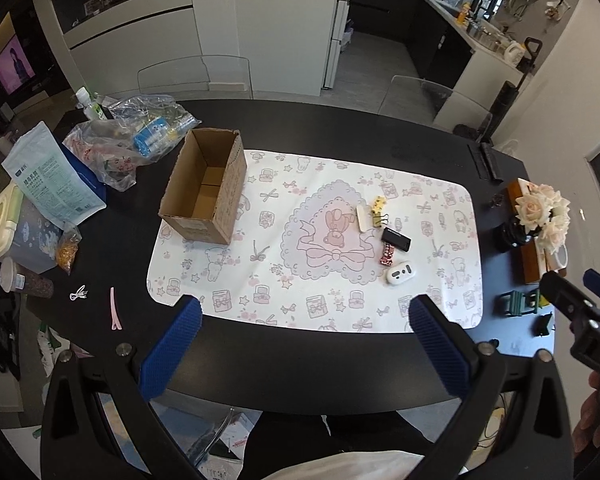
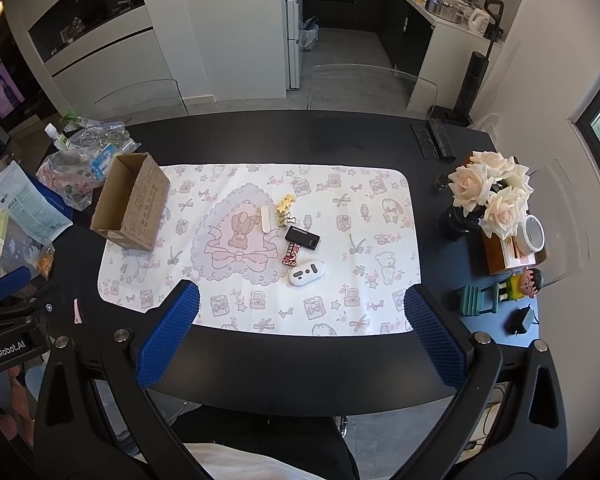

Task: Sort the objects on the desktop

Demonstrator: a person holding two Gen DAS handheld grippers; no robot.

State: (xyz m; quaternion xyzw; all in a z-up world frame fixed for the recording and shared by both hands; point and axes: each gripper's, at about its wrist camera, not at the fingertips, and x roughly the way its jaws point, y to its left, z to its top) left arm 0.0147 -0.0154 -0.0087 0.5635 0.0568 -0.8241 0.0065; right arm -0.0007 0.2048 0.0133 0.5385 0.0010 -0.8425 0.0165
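Observation:
An open cardboard box (image 1: 204,190) (image 2: 130,208) stands empty at the left end of a white patterned mat (image 1: 320,300) (image 2: 340,304). Near the mat's middle lie small items: a white eraser (image 1: 361,216) (image 2: 265,219), a yellow star binder clip (image 1: 380,212) (image 2: 285,210), a black device (image 1: 396,239) (image 2: 302,238), a red candy wrapper (image 1: 387,255) (image 2: 290,255) and a white oval remote (image 1: 399,273) (image 2: 307,272). My left gripper (image 1: 306,320) and right gripper (image 2: 300,308) hover open over the mat's near edge, both holding nothing.
Plastic bags (image 1: 140,136), a bottle, a blue pouch (image 1: 56,182) and a wipes tub crowd the table's left. A pink hair clip (image 1: 114,308) lies near the front left. Roses in a vase (image 2: 488,196), tape, a wooden box and a toy on a chair (image 2: 500,292) stand at right.

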